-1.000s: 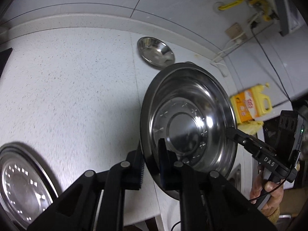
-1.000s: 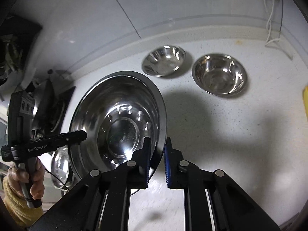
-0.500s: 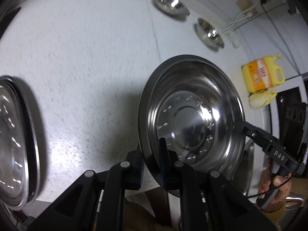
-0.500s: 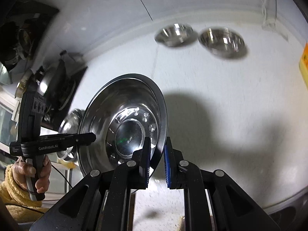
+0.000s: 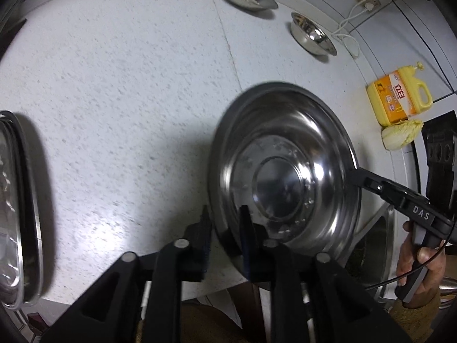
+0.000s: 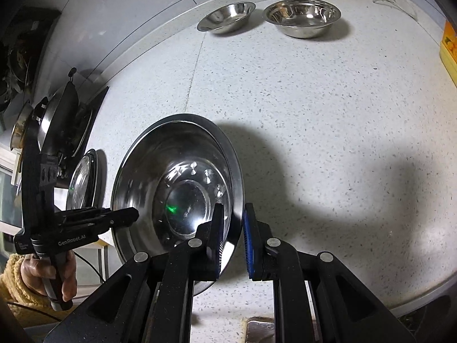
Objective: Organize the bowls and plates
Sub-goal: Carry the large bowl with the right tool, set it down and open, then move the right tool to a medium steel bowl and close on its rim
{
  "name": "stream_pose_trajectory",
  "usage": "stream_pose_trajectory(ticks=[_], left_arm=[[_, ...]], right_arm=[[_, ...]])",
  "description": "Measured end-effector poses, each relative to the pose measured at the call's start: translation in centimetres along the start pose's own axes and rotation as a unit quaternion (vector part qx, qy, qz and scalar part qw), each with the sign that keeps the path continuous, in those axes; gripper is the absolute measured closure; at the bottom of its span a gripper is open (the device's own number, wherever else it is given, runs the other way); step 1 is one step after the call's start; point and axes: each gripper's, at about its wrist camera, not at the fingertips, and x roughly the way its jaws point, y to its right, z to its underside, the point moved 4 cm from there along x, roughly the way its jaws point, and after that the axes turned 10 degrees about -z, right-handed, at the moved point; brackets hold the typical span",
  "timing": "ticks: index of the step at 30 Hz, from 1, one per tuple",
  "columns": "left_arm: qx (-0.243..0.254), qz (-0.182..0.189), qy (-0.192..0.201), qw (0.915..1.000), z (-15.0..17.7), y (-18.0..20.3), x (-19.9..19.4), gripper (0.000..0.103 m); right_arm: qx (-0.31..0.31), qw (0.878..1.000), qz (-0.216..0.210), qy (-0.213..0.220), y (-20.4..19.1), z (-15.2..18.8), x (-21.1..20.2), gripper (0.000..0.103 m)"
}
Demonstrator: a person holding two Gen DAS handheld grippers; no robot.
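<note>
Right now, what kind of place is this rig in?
Most likely a home kitchen: speckled countertop holding steel bowls, a yellow detergent jug beside a cabbage, and a sink at the counter's edge.

A silver steel plate (image 5: 285, 177), its mirrored base ringed with small bright marks, gleams over a white counter (image 5: 128, 85) flecked with grey. Two silver bowls (image 6: 302, 17) shine at the back. A yellow-orange bottle (image 5: 397, 97) bears a red-and-white label, beside a pale yellow-green cabbage (image 5: 400, 137). The black right gripper (image 6: 232, 237) has blue pads (image 6: 248, 245); a green glint shows on the plate. A yellow sleeve (image 6: 17, 283) edges the frame.
</note>
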Motion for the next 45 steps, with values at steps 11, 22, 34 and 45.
stream_pose_trajectory(ticks=[11,22,34,45], left_arm=[[-0.008,0.012,0.032,0.9994,-3.1,-1.1,-2.8,0.039],[-0.043,0.105,0.047,0.9925,-13.1,1.5,-2.6,0.039],[0.005,0.134,0.037,0.9903,-23.0,7.9,2.1,0.039],[-0.007,0.152,0.014,0.9883,-27.7,12.4,7.0,0.039]], right_arm=[[0.004,0.999,0.015,0.033,1.8,-0.4,-3.0,0.041],[-0.023,0.993,0.085,0.083,6.5,-8.1,-7.4,0.017],[-0.031,0.995,0.064,0.069,11.8,-18.9,-4.0,0.017],[-0.024,0.997,0.046,0.061,13.4,-24.1,-0.1,0.017]])
